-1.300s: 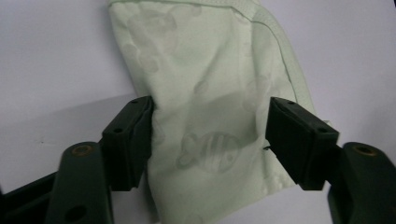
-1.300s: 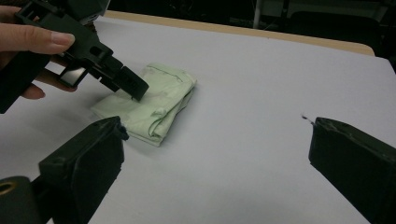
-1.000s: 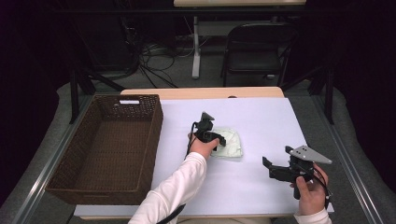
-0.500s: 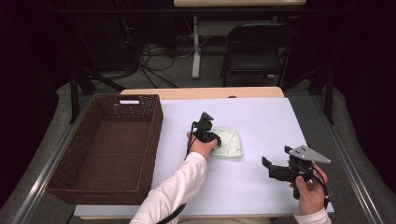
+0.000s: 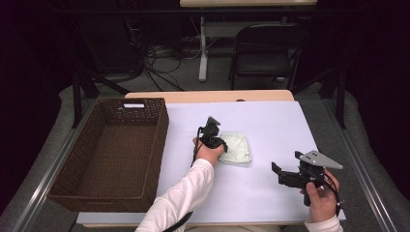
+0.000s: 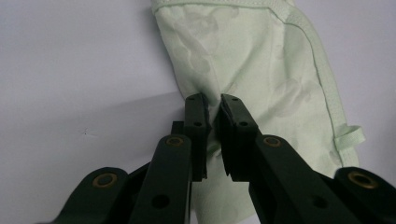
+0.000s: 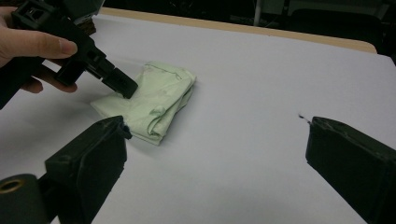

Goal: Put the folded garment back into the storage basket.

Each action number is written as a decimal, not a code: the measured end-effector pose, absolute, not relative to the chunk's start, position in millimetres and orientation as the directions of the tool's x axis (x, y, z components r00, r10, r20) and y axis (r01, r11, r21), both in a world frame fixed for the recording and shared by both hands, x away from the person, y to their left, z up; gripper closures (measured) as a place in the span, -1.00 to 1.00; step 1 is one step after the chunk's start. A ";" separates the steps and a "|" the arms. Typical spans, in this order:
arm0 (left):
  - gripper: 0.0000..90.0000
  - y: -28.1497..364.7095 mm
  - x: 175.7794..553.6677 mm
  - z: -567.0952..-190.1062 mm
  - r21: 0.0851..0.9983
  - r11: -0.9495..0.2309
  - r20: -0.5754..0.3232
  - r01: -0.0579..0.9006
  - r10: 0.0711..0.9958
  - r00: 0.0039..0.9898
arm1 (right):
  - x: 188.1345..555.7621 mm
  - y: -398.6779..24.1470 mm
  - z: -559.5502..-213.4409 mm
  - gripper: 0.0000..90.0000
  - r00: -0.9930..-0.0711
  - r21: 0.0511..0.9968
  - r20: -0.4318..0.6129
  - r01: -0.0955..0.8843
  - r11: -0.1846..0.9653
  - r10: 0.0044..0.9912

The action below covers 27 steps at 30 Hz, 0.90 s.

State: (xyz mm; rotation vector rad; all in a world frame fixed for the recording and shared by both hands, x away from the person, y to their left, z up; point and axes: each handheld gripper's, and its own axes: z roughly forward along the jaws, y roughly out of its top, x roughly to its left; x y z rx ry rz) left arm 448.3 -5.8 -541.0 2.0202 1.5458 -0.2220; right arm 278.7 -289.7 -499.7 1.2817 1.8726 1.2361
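A folded pale green cloth (image 5: pixel 238 150) lies on the white table (image 5: pixel 270 121) near its middle. My left gripper (image 5: pixel 223 146) comes at it from the left and is shut on the cloth's near edge. In the left gripper view the jaws (image 6: pixel 212 105) pinch a pucker of the cloth (image 6: pixel 261 60). My right gripper (image 5: pixel 276 173) hovers at the front right, open and holding nothing. In the right gripper view its wide-apart jaws (image 7: pixel 217 128) frame the cloth (image 7: pixel 156 100), with the left gripper (image 7: pixel 126 88) on the cloth's left side.
A dark brown wicker basket (image 5: pixel 159 140) with nothing in it stands along the table's left side. Beyond the far edge are a black folding chair (image 5: pixel 268 53) and cables on the floor. Bare white table lies between the two grippers.
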 end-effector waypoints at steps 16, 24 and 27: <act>0.89 -3.3 446.5 -535.9 0.368 -0.142 -0.485 0.919 0.814 0.320 | 278.9 -290.3 -499.7 -0.88 -0.390 0.903 0.055 0.412 0.121 0.919; 0.89 -5.2 445.8 -526.5 0.381 -0.157 -0.480 0.911 0.808 0.340 | 279.4 -291.0 -500.0 -0.88 -0.386 0.902 0.053 0.413 0.122 0.921; 0.89 -6.6 445.2 -520.0 0.385 -0.155 -0.486 0.910 0.804 0.343 | 279.5 -291.4 -500.0 -0.88 -0.385 0.902 0.053 0.415 0.121 0.922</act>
